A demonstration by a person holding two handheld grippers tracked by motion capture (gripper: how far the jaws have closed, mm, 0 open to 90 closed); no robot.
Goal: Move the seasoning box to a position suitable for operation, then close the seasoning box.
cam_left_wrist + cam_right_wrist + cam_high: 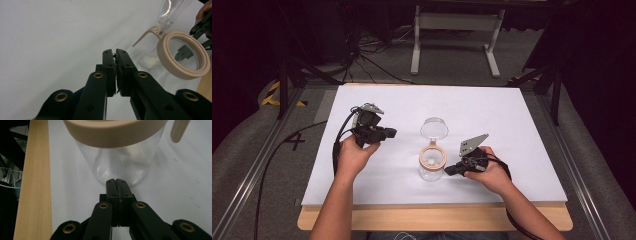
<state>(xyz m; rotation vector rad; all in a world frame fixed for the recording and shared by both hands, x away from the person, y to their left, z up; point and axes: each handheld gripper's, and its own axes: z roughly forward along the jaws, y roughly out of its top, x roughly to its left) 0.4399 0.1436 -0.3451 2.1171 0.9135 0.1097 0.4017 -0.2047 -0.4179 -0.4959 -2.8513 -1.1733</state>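
Near front edge: jar, claws flanking, seemingly apart.

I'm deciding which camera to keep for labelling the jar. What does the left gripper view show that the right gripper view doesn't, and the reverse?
The left gripper view alone shows the open lid standing up behind the beige rim, the view down through the mouth, and the right gripper beyond the jar. The right gripper view alone shows the jar's clear wall and base from the side, close ahead of the shut jaws, and the wooden table edge. Both show the rim, a beige tab, the white table cover, and their own jaws pressed together.
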